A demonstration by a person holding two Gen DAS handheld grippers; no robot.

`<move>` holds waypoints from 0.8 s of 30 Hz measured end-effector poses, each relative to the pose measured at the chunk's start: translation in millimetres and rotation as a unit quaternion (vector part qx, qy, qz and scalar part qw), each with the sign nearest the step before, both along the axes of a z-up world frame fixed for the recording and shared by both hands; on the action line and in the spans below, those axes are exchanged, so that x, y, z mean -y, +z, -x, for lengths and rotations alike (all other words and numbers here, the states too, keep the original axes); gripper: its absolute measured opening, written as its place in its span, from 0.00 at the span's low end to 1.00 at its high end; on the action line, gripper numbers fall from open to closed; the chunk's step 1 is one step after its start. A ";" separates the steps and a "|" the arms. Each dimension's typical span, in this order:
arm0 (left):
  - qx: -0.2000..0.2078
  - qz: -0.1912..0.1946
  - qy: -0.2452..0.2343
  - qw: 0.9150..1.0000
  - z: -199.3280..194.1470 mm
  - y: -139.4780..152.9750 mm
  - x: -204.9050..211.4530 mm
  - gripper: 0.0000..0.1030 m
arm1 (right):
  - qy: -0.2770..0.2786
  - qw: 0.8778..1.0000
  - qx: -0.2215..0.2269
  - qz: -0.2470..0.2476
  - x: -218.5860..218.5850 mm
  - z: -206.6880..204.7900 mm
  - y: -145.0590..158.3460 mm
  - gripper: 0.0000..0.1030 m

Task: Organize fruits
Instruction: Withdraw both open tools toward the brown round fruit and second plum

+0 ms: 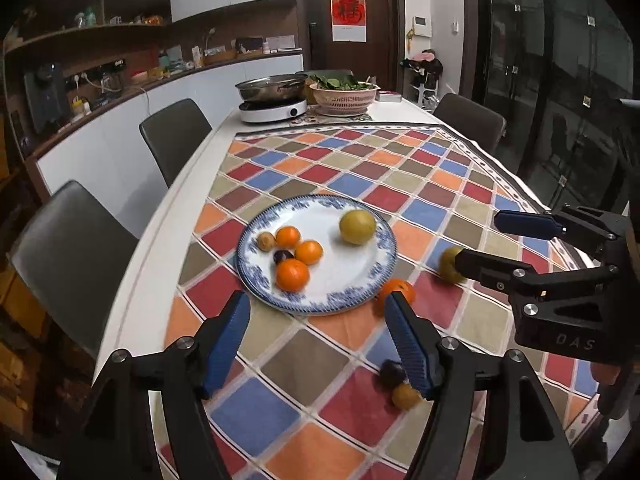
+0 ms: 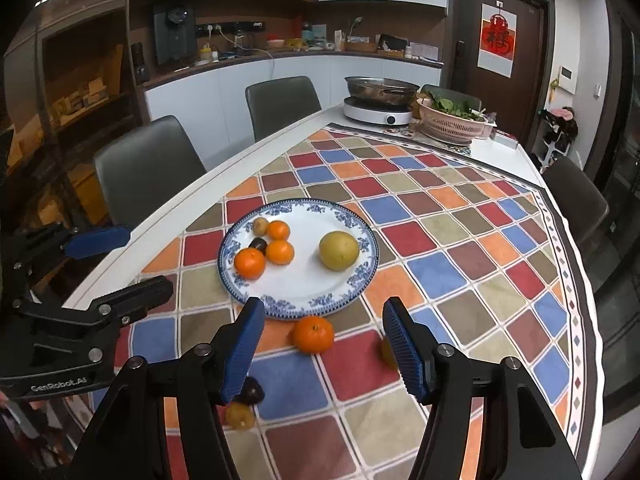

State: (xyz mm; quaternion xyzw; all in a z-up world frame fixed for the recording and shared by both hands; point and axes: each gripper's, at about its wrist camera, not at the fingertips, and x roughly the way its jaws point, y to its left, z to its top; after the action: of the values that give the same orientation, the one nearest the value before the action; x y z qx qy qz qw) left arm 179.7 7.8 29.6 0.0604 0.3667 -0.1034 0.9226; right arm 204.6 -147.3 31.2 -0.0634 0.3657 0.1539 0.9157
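The blue-rimmed plate (image 2: pixel 298 312) on the checked cloth (image 2: pixel 460 240) of the worktop is the landmark. On the plate lie three small oranges (image 2: pixel 249 263), a big yellow-green fruit (image 2: pixel 338 250), one dark fruit and one small tan fruit. Four fruits are not yet on it: a loose orange (image 2: pixel 312 335) touching or just beside the plate's near rim, a dark plum (image 1: pixel 391 374) and a small yellow fruit (image 1: pixel 405 396) nearer to the camera than the plate, and a yellow-green fruit (image 1: pixel 450 264) to the right of the plate. The left gripper (image 1: pixel 316 344) and the right gripper (image 2: pixel 320 344) both have their jaws released and hold nothing. I judge the work is about half done, between two picks. The next move calls for lowering one gripper over a loose fruit, probably the orange, and closing gently, because round fruit can roll away.
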 end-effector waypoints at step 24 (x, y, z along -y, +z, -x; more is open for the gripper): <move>-0.039 0.023 -0.034 0.998 42.8 -62.3 19.3 0.67 | -0.006 0.999 -0.032 0.025 12.6 55.2 -56.3 0.60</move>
State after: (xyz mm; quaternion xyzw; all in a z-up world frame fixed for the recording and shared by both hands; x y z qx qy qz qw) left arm 136.9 -11.5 -32.6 0.0477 0.3972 -0.1456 0.9048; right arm 149.4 -159.9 -25.1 -0.0789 0.3986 0.1410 0.9028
